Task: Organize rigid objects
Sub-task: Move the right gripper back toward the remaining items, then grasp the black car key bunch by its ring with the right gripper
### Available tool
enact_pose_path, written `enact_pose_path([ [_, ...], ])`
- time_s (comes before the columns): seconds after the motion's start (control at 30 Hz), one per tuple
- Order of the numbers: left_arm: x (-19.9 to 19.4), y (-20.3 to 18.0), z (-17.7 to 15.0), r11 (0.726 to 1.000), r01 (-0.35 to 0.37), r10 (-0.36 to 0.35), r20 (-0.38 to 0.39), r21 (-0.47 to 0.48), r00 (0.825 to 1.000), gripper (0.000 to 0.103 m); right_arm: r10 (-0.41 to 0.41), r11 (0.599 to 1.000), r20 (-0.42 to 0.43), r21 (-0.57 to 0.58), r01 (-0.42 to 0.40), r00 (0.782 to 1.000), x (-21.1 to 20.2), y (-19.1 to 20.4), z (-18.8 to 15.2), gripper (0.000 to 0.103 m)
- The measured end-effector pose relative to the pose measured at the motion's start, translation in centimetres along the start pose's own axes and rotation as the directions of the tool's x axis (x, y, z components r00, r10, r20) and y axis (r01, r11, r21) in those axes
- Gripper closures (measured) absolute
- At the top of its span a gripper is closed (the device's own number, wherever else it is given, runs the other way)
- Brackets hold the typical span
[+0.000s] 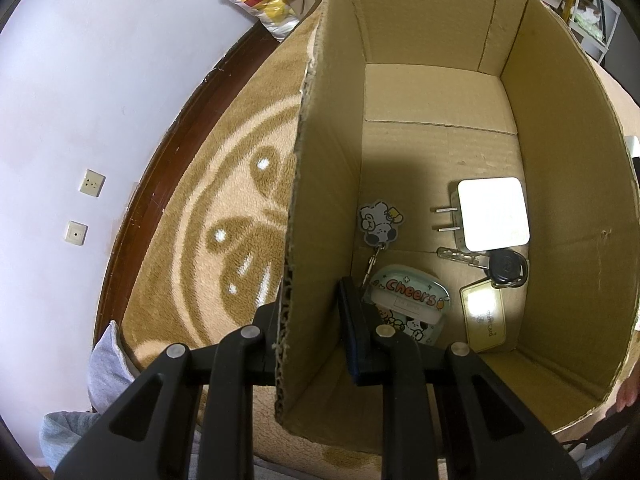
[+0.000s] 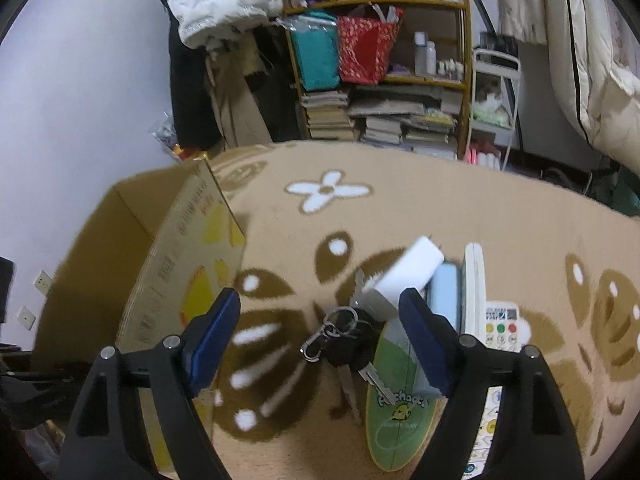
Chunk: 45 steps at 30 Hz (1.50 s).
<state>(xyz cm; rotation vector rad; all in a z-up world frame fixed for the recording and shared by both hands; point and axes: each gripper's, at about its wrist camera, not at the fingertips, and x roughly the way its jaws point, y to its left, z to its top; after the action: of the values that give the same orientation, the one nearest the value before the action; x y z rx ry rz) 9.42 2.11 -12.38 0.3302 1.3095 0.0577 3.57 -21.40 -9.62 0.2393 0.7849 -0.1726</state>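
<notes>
While the left gripper (image 1: pixel 310 320) straddles the cardboard box (image 1: pixel 320 200) wall, the right gripper (image 2: pixel 320 332) gapes wide, empty, above keys (image 2: pixel 344 344).

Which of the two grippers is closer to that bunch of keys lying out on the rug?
Right. The right gripper hangs open directly over the bunch of keys; the left gripper straddles the cardboard box wall.

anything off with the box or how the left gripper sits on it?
Yes. The left gripper straddles the cardboard box wall, one finger outside, one inside. That wall's top edge is ragged and frayed. Items inside lie flat.
</notes>
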Motion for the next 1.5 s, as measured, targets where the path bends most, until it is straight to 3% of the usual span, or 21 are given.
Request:
enact_pose_path([
  [0.33,0.1,0.0,0.1,1.0,0.0,0.0,-0.001,0.003,1.0,0.082,0.009,1.0,-0.046,0.016,-0.008,0.999,2.9,-0.8,-0.7,0.017],
  [0.43,0.1,0.0,0.1,1.0,-0.001,0.001,-0.001,0.004,1.0,0.082,-0.026,1.0,-0.048,0.0,0.026,0.998,3.4,-0.6,-0.8,0.017],
  [0.67,0.1,0.0,0.1,1.0,-0.001,0.001,-0.001,0.004,1.0,0.082,-0.002,1.0,-0.011,-0.009,0.002,1.0,2.9,-0.2,-0.8,0.017],
  [1.07,0.0,0.0,0.1,1.0,0.001,-0.001,-0.002,0.003,1.0,0.082,0.01,0.999,-0.099,0.039,-0.007,0.995,4.8,-0.9,-2.0,0.017],
  [1.23,0.0,0.0,0.1,1.0,0.001,-0.001,-0.002,0.003,1.0,0.082,0.001,1.0,-0.143,0.019,0.001,0.99,5.7,-0.7,-2.7,0.041],
  [1.5,0.0,0.1,0.1,1.0,0.001,-0.001,-0.003,0.005,1.0,0.082,-0.018,1.0,-0.145,-0.008,0.017,0.989,5.8,-0.1,-2.9,0.043],
])
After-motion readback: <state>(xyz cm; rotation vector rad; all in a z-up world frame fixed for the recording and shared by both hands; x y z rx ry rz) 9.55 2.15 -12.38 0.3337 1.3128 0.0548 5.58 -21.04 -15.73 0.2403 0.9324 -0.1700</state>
